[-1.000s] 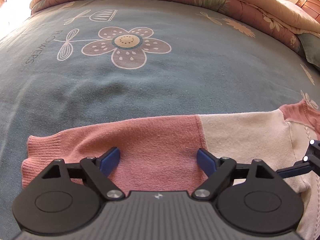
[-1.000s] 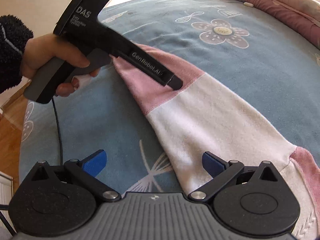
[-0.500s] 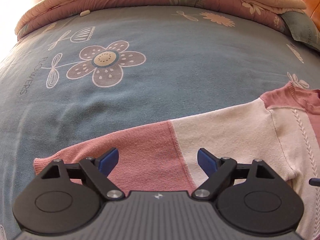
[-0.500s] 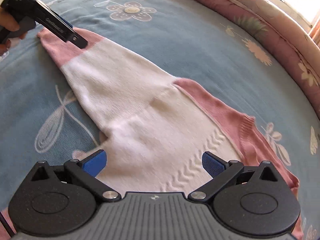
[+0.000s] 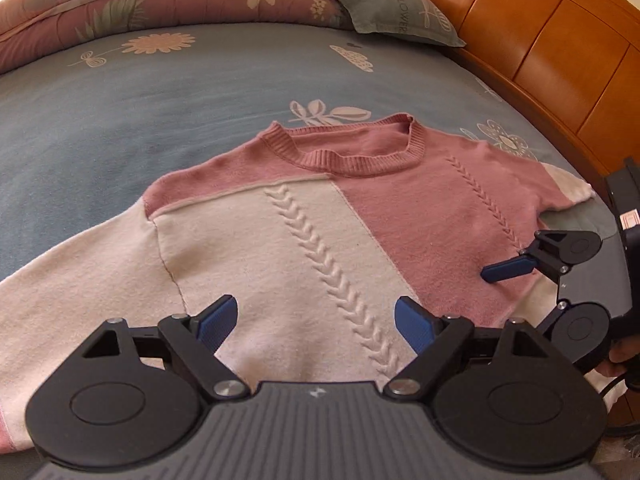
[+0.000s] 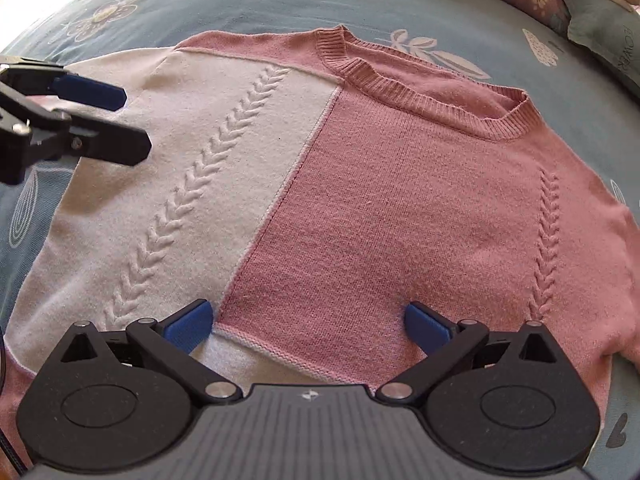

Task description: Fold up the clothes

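A pink and cream knit sweater (image 5: 304,232) lies spread flat, front up, on the bed, its ribbed collar (image 5: 360,156) toward the far side. My left gripper (image 5: 316,320) hovers open over the cream panel by the cable stitch, nothing between its fingers. In the right wrist view the sweater (image 6: 360,200) fills the frame. My right gripper (image 6: 307,326) stands open above the pink panel near the lower seam. The left gripper (image 6: 134,122) reaches in from the left over the cream part. One blue pad (image 5: 506,270) of the right gripper shows over the pink side.
The blue flowered sheet (image 5: 160,92) stretches beyond the sweater. A folded quilt (image 5: 160,4) and a grey-green pillow (image 5: 400,12) lie at the far edge. A wooden headboard (image 5: 540,48) curves along the right. A person's hand (image 5: 622,354) holds the right gripper's handle.
Both grippers have swung from the sweater's left sleeve across to its body, rolling as they went. Collar, pillow and headboard have come into view. Both stay open.
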Demonstrator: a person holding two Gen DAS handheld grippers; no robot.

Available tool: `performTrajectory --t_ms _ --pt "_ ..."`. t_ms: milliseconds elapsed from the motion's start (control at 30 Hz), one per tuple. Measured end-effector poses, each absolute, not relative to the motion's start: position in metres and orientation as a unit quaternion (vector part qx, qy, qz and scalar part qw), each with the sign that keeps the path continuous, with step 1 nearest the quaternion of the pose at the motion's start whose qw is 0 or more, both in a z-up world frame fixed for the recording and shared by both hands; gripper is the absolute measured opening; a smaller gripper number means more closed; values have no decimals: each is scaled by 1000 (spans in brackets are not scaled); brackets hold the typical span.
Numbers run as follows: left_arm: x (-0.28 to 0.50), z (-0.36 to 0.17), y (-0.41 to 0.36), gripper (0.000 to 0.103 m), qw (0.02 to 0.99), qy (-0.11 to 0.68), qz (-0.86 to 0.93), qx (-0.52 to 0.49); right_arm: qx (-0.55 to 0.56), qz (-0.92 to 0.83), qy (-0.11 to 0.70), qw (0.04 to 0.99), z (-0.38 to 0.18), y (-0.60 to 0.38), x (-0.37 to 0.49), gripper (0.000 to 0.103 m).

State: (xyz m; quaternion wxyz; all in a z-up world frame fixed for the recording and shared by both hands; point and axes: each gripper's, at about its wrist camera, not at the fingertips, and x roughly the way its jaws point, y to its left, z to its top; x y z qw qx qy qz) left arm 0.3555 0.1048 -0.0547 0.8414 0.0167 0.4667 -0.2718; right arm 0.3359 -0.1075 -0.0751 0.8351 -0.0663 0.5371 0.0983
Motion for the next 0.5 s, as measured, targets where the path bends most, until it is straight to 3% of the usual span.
performTrajectory --t_ms 267,500 --pt "347 -54 116 86 824 505 -256 8 -60 107 497 859 -77 -113 328 103" --pt "408 -42 110 86 856 467 -223 7 -59 103 474 872 -79 -113 323 103"
